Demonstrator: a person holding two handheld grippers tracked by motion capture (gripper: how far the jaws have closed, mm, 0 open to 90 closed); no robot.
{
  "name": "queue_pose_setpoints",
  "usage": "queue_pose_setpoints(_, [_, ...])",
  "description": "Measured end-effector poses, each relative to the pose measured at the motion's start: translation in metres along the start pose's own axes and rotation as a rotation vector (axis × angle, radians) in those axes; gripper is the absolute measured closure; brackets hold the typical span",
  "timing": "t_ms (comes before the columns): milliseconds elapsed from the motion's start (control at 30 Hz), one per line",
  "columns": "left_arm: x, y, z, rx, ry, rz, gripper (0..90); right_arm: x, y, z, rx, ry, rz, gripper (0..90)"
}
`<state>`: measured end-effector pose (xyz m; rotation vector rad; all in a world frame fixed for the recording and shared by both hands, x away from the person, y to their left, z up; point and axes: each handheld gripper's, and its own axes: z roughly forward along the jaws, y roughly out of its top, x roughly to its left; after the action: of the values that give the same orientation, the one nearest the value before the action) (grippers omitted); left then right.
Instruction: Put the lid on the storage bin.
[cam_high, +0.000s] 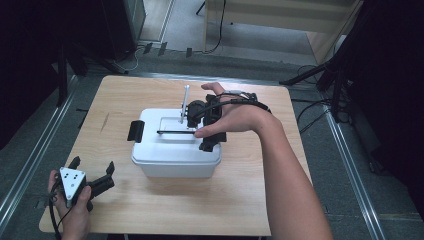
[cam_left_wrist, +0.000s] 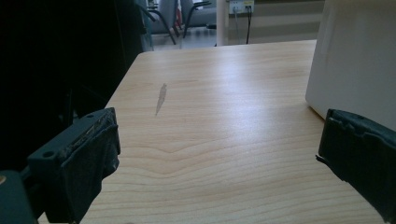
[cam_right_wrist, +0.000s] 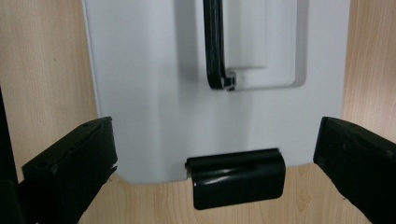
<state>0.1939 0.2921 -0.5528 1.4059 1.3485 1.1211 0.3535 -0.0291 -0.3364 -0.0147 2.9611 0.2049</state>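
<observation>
On the pale wood-grain table, smooth white rectangular box, glossy black latch

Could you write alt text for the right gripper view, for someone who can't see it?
Two open black jaws of a hand-held gripper hang over a white lidded box, either side of its black end latch. A black carry handle lies on the lid; wooden table shows around it.

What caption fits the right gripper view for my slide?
Open right tongs hover over the white box lid, black latch between the jaws, untouched.
</observation>
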Motion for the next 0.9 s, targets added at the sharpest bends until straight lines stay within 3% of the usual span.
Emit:
queue_pose_setpoints(367, [0.0,0.0,0.0,0.001,-0.001,0.0,0.0,-0.002,-0.03,-0.002,-0.002,0.012,0.025,0.0])
queue_pose_setpoints(900, [0.0,0.0,0.0,0.0,0.0,0.001,0.0,-0.002,-0.074,-0.002,-0.027,-0.009,0.083,0.0])
